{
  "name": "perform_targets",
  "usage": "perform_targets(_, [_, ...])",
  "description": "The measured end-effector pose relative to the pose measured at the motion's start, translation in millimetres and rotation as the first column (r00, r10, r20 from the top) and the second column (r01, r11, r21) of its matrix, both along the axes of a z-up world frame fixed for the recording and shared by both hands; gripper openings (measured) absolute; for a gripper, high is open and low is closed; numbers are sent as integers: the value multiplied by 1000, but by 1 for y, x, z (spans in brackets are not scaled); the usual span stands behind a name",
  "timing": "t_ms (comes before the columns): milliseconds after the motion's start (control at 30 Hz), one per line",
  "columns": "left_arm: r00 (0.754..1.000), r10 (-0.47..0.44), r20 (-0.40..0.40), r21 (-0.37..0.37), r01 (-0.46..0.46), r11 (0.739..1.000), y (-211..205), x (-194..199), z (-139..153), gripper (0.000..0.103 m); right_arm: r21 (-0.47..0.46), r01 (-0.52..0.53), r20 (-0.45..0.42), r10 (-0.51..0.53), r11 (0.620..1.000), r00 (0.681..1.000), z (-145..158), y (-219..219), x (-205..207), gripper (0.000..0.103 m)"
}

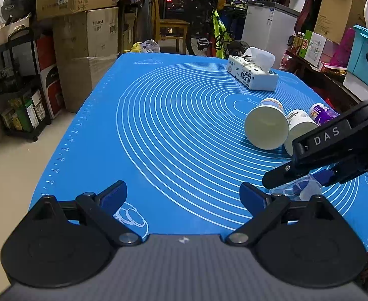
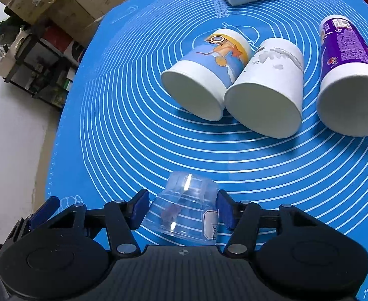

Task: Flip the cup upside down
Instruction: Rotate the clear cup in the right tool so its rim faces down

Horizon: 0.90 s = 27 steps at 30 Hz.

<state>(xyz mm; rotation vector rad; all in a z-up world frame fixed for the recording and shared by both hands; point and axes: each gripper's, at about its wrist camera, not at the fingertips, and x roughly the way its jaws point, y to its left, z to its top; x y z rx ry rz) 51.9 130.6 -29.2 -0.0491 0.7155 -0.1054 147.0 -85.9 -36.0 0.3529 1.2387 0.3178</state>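
A clear plastic cup [image 2: 184,213] stands upside down on the blue mat [image 2: 123,130], base up, between the blue pads of my right gripper [image 2: 182,212]. The pads touch its sides. In the left wrist view the right gripper [image 1: 307,173] reaches in from the right over the same cup [image 1: 307,188], mostly hidden. My left gripper [image 1: 184,198] is open and empty, low over the mat's near edge. Three paper cups lie on their sides: a blue cartoon one [image 2: 206,72], a white one [image 2: 266,87] and a purple one [image 2: 347,80].
A tissue pack [image 1: 253,74] lies at the mat's far right. Cardboard boxes [image 1: 83,37] and a black shelf [image 1: 15,85] stand to the left. A bicycle [image 1: 214,32] and a white freezer [image 1: 269,25] stand behind the table.
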Motion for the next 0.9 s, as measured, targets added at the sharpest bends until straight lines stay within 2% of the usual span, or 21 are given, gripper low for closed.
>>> perform_targets(67, [1000,0,1,-5,0,1000,-1,-1,0,96,-5,-10,41,10,1000,999,3,-1,-2,61])
perform_targets(133, [1000,1,3,-10,-1,1000,-1,-1,0,96,-27,-33,128,36,999,991,12,-6,-8,61])
perform_targets(200, [1000,5,8,-13,-5,1000,-2,-2,0,96,-76,-68,254,85,995,964,19,-4,-14,61])
perform_targets(233, [1000,8,12,-14,-8,1000,-2,-2,1,96,-112,-89,327,121,990,937,22,-3,-17,61])
perform_targets(267, [1000,13,18,-12,-13,1000,-2,-2,1,96,-163,-120,413,178,979,893,23,0,-22,61])
perform_targets(367, [999,21,27,-12,-21,1000,-4,-2,0,96,-253,-197,551,308,947,776,18,8,-34,61])
perform_targets(400, [999,19,27,-17,-19,1000,-5,-2,-1,96,-261,-213,568,329,941,755,12,7,-36,61])
perform_targets(500, [1000,9,29,-17,-9,1000,-9,-3,-2,96,-290,-231,568,361,929,740,-3,4,-37,61])
perform_targets(567, [999,2,35,-7,-2,1000,-12,-4,-3,96,-328,-253,590,407,910,697,-3,4,-45,62])
perform_targets(633, [999,-7,41,2,6,1000,-16,-5,-4,96,-369,-266,581,444,891,682,-2,6,-53,62])
perform_targets(700, [999,-13,38,6,13,1000,-19,-5,-5,96,-380,-272,566,455,884,687,-5,4,-59,62])
perform_targets(833, [999,-25,33,2,25,1000,-25,-7,-7,96,-360,-295,526,454,885,719,-9,-9,-67,61])
perform_targets(900, [999,-27,31,6,27,1000,-28,-7,-8,96,-388,-310,528,484,868,698,-10,-8,-74,61])
